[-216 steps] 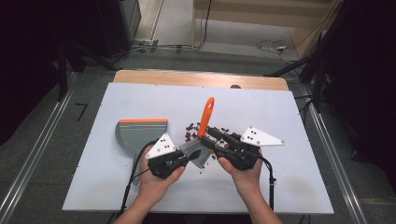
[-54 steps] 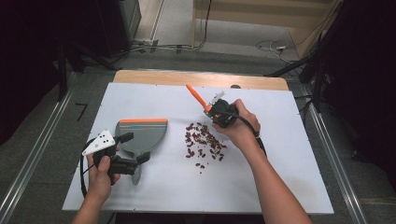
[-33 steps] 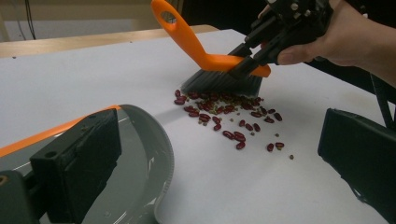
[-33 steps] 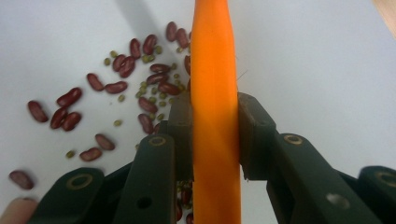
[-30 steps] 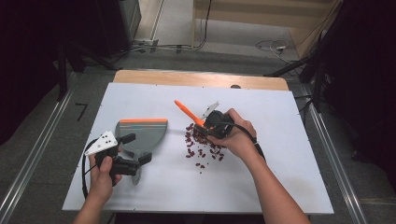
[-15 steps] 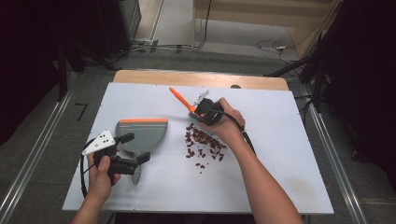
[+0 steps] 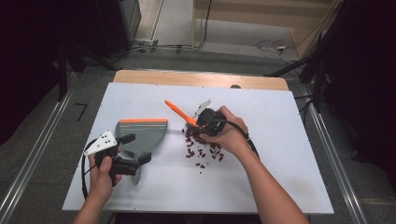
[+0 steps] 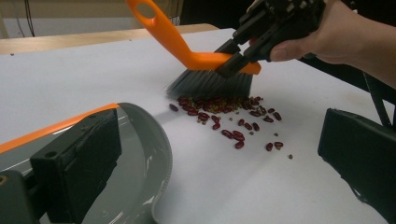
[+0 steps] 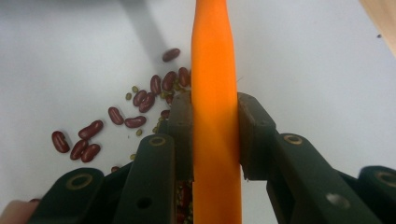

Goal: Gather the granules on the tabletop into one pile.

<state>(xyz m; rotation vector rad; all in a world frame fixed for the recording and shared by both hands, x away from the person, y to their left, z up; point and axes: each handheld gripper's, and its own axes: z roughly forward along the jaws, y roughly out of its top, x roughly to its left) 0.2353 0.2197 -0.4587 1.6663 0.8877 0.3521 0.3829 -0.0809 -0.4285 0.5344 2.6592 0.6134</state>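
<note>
Right gripper (image 9: 215, 140) is clamped on the orange plastic hand brush (image 9: 215, 70) at frame centre, handle between both pads; its grey bristles meet the scattered red beans (image 8: 224, 122). Left gripper (image 7: 127, 164), lower left, grips the grey plastic dustpan with orange edge (image 7: 142, 135) by its handle, well apart from the beans.

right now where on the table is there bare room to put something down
Free: the far strip between the table edge and the brush, the whole right side past the right hand, and the near edge between the forearms. Crowded: the middle, with beans scattered beside the dustpan.
</note>
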